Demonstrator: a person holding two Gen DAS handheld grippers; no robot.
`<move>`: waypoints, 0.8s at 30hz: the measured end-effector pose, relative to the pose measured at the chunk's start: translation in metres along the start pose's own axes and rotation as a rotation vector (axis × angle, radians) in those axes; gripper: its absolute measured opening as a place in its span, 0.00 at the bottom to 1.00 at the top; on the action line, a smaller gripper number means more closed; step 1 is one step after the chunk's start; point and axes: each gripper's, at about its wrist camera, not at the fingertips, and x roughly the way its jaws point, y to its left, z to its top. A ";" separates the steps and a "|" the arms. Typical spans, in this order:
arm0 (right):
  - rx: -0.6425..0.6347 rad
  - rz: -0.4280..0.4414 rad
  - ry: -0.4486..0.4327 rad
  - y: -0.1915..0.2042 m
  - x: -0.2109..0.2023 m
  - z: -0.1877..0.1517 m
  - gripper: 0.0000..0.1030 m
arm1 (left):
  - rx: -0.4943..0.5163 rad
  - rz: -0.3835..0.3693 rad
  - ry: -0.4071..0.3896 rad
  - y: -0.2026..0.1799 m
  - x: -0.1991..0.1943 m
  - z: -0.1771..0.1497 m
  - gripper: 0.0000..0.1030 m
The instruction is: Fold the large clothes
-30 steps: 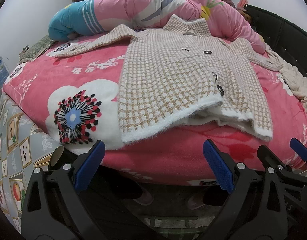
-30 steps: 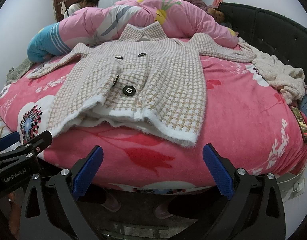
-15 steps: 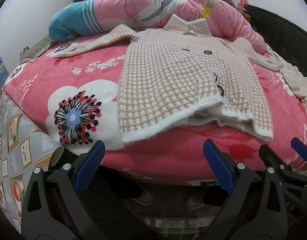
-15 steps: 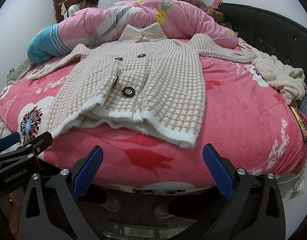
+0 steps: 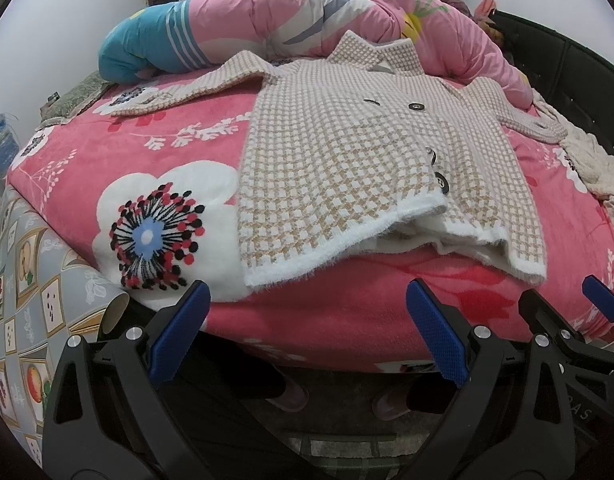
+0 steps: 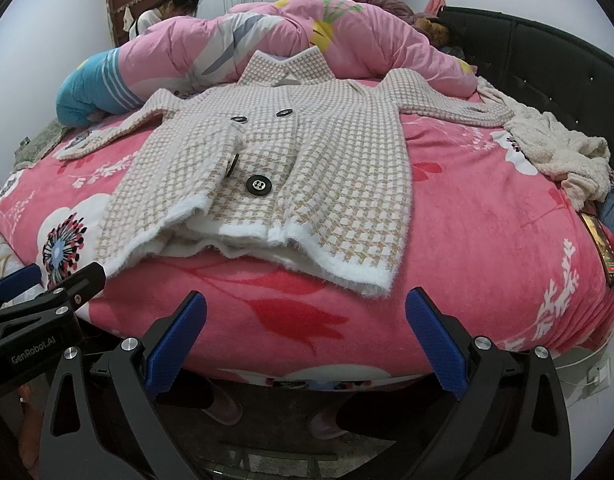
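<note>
Houndstooth knit coat (image 5: 359,152) lies face up on the pink floral blanket (image 5: 107,168), collar toward the rolled pink duvet (image 5: 307,16), hem at the near bed edge; both sleeves spread outward, the right sleeve (image 6: 439,100) reaching toward a cream fleece garment (image 6: 559,152); the front panel with the black button (image 6: 258,184) overlaps loosely, hem lifted and rumpled showing white lining; left gripper (image 5: 307,336) hangs below the bed edge, blue pads wide apart, nothing between them; right gripper (image 6: 307,336) likewise spread and empty, just beside the left one; compared with the views a second and half a second back, almost nothing has shifted; coat, sleeves and both tools sit in the same places, only a slight drift of framing; judgement: folding not begun, this is a pause at the hem before a first grasp; likely first job is flattening the rumpled front or bringing a sleeve across; a phone (image 6: 601,248) lies on the blanket's right edge.
</note>
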 end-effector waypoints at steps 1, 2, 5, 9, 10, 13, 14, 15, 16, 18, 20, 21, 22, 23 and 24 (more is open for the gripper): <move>-0.001 0.000 0.000 0.000 0.000 0.001 0.94 | 0.000 0.002 -0.001 -0.001 -0.001 0.000 0.92; -0.001 0.000 -0.001 0.000 0.001 0.001 0.94 | 0.000 0.003 -0.002 -0.001 -0.001 0.001 0.92; 0.000 0.001 0.000 0.001 0.001 0.001 0.94 | 0.000 0.004 -0.003 -0.001 -0.001 0.001 0.92; -0.002 0.002 -0.001 0.002 -0.001 0.002 0.94 | 0.001 0.004 -0.003 -0.001 -0.001 0.001 0.92; -0.001 0.002 -0.002 0.001 -0.001 0.002 0.94 | 0.000 0.004 -0.003 -0.001 -0.001 0.001 0.92; -0.003 0.001 -0.002 0.002 -0.001 0.002 0.94 | 0.001 0.004 -0.002 -0.001 -0.001 0.001 0.92; -0.002 0.001 -0.002 0.002 0.000 0.002 0.94 | 0.001 0.004 -0.003 -0.001 -0.001 0.001 0.92; -0.001 0.001 -0.002 0.001 -0.001 0.001 0.94 | 0.001 0.005 -0.003 0.000 -0.001 0.001 0.92; 0.000 0.001 -0.002 0.001 -0.001 0.001 0.94 | 0.001 0.004 -0.003 0.000 -0.001 0.001 0.92; 0.000 0.000 -0.001 0.001 -0.001 0.002 0.94 | 0.000 0.005 -0.003 -0.001 -0.002 0.001 0.92; 0.001 -0.003 -0.003 0.002 -0.002 0.003 0.94 | -0.001 0.005 -0.004 0.001 -0.002 0.001 0.92; 0.001 -0.005 -0.002 0.003 -0.002 0.003 0.94 | -0.002 0.005 -0.005 0.002 -0.002 0.001 0.92; 0.001 -0.007 -0.001 0.003 -0.002 0.003 0.94 | -0.004 0.006 -0.006 0.003 -0.001 0.002 0.92; 0.002 -0.008 -0.002 0.003 -0.002 0.003 0.94 | -0.005 0.006 -0.006 0.004 -0.001 0.002 0.92; 0.002 -0.012 -0.001 0.004 -0.002 0.003 0.94 | -0.007 0.007 -0.005 0.005 0.000 0.002 0.92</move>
